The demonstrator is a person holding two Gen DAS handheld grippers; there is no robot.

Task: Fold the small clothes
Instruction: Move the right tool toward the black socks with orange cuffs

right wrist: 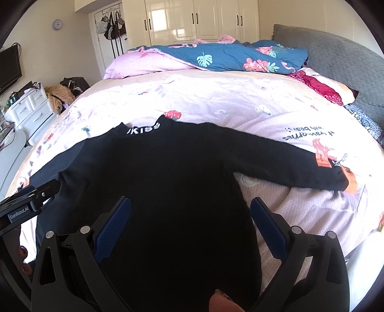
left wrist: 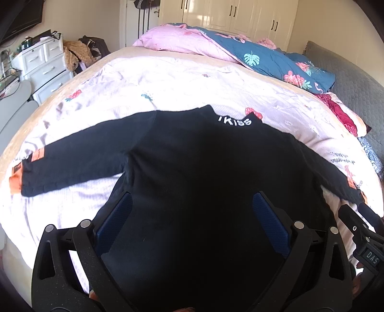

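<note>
On the bed (left wrist: 168, 79), both tools, left (left wrist: 192, 211) and right (right wrist: 190, 216), gape over black top (left wrist: 192, 156)

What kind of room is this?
Most likely a bedroom: a big bed with a pillow, tall wardrobe doors behind it, and a black top spread out for folding.

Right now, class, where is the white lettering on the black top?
In both views it sits on the collar of the black top, white lettering just beside the quilt's strawberry print.
</note>
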